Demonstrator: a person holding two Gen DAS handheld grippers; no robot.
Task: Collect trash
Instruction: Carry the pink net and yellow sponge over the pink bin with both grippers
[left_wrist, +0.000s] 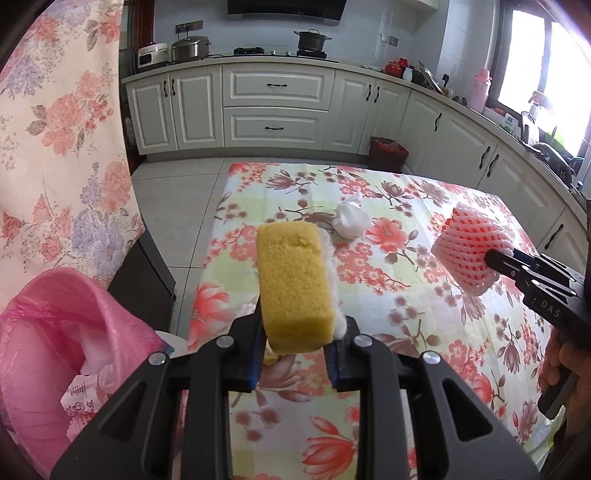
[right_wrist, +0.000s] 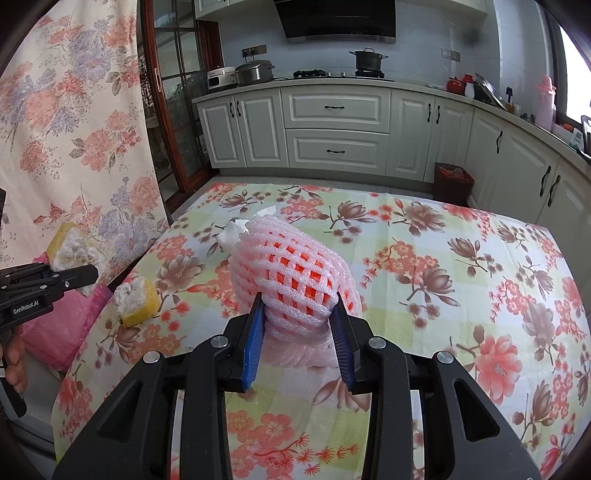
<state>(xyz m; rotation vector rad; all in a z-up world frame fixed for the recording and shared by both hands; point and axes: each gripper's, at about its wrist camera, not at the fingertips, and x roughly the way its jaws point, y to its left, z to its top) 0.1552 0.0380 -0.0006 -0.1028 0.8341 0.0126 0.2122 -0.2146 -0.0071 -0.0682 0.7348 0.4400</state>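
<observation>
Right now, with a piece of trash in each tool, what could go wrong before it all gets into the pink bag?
1. The left tool pinches only the near end of the yellow sponge block, so the sponge could tip out.
2. The soft pink foam fruit net in the right tool may squash and slip.
3. The crumpled white tissue and a second yellow sponge piece near the table edge could be forgotten or knocked off.

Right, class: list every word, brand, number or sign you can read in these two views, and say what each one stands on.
"DAS": on the black body of the right claw, seen from the left wrist view.
"GenRobot.AI": on the black body of the left claw, seen from the right wrist view.
Packets on the counter by the window: print too small to read.
</observation>
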